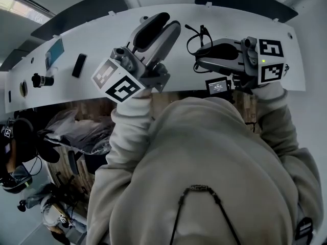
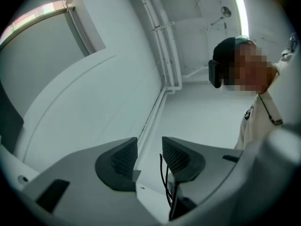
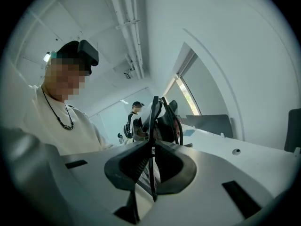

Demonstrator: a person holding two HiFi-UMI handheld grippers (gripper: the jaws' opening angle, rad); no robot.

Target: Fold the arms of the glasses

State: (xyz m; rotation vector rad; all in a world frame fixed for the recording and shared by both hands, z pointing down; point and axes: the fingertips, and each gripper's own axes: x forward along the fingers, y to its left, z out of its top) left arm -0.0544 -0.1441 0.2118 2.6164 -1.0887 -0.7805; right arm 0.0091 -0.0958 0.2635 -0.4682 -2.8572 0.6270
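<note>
In the head view both grippers are raised in front of my chest. My right gripper [image 1: 200, 60] is shut on the glasses [image 1: 197, 39], whose thin black frame sticks out to the left of its jaws. The right gripper view shows the dark frame [image 3: 154, 121] pinched upright between the pads of the right gripper [image 3: 153, 147], with the lenses and an arm beyond the tips. My left gripper [image 1: 157, 23] is left of the glasses and apart from them. In the left gripper view its jaws stand apart and the left gripper [image 2: 149, 147] has nothing between its pads.
A long white table [image 1: 245, 14] runs across the top of the head view. On its left part lie a blue-faced phone [image 1: 54, 52], a black bar [image 1: 78, 65] and a small camera [image 1: 41, 79]. A small screen [image 1: 218, 84] sits under the right gripper. People stand at lower left [image 1: 15, 152].
</note>
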